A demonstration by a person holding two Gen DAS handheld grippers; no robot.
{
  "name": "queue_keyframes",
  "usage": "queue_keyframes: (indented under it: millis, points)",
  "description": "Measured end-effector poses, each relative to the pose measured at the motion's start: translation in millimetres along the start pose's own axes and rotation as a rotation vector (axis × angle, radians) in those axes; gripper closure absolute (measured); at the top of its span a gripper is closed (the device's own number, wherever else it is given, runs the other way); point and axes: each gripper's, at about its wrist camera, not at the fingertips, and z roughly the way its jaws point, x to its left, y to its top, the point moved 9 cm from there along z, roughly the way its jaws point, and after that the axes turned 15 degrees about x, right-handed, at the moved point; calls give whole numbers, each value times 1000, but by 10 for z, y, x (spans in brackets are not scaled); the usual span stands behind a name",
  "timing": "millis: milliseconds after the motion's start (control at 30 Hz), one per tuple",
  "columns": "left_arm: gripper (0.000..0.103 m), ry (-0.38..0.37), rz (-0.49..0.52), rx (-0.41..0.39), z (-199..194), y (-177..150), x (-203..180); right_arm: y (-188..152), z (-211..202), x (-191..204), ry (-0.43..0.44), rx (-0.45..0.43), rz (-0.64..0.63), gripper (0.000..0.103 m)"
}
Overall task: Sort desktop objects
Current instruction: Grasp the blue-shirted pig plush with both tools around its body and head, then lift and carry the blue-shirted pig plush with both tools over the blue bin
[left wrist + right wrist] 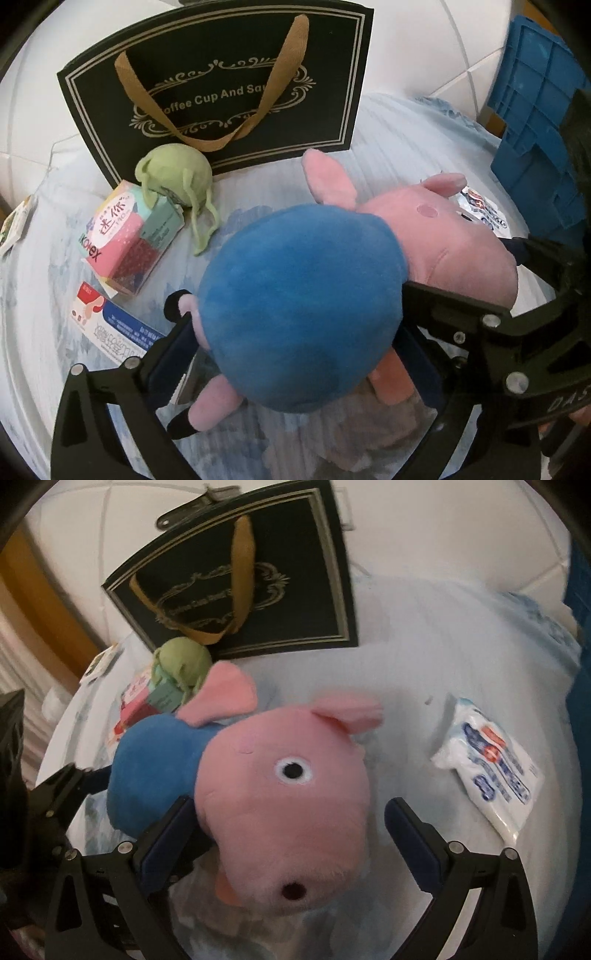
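A pink pig plush in a blue shirt lies on the pale blue cloth. My left gripper has its fingers pressed against both sides of the blue body, shut on the plush. In the right wrist view the plush's pink head sits between the fingers of my right gripper, which is open; the left finger touches the head and the right finger stands apart. The left gripper's frame shows at the left of that view.
A black "Coffee Cup And Saucer" gift bag stands at the back. A green plush rests on a Kotex pack. A white-blue box lies near left. A tissue pack lies right. A blue crate stands far right.
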Motion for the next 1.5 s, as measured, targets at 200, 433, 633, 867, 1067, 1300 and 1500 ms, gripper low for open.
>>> queue_keyframes:
  millis: [200,433,633,867,1067,1300,1500]
  points:
    - [13,8,7,-8,-144,-129,-38,-55,-88,107,-16,27,-28,13]
    - [15,-11,-1,-76,-623,-400,-110,-280,-447,321,-22,5,-55,16]
    - [15,-6,15,-171,-1246,-717,-201,-580,-984,612,-36,-56,-100,21]
    - [15,8,57,-335,-2195,-1149,-415,-1086,-1831,965,-56,-172,-141,23]
    - [15,-9,98,-495,-2991,-1481,-659,-1543,-2676,1232,-100,-319,-169,23]
    - [15,-25,171,-635,-3594,-1718,-1122,-2086,-3474,1274,-154,-467,-159,23]
    - [15,-61,275,-693,-3833,-1715,-1687,-2474,-3955,979,-200,-553,-87,23]
